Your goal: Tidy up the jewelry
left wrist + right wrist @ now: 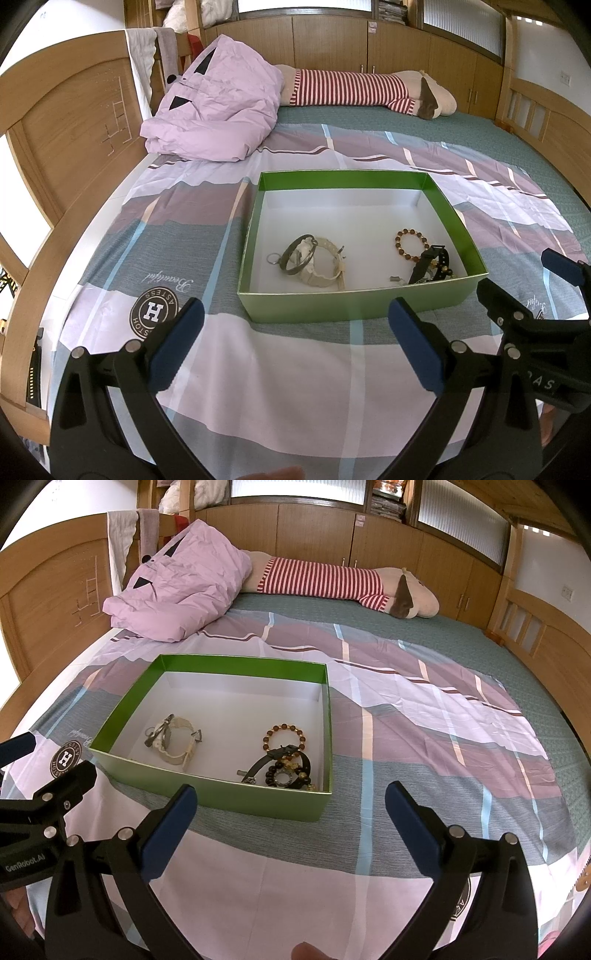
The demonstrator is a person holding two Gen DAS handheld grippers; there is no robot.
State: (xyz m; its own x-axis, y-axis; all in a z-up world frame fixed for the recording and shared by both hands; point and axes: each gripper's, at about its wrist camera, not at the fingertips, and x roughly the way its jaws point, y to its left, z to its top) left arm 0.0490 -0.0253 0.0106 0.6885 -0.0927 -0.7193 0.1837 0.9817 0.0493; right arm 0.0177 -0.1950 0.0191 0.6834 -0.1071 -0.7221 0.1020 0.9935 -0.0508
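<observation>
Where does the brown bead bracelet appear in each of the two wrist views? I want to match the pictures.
Left wrist view: the brown bead bracelet lies right of centre, in the right half of the green box, beside the black watch.
Right wrist view: the bracelet sits near the middle of the picture, again in the box's right half.
Shared landmark: the white watch in the box's left half.

Green box (354, 302), glossy card with a soft sheen outside, matt white paper lining within. Inside, a cream watch (321, 266) looks like smooth plastic, the dark bangle (297, 254) dull metal, the beaded bracelet (408, 245) polished amber beads. Bedsheet (295, 369) is smooth printed cloth, the lilac quilt (218, 110) crinkled. Headboard (70, 122), satin wood. Left hand-held gripper (295, 332): matt black plastic, blue rubbery pads (181, 343).
</observation>
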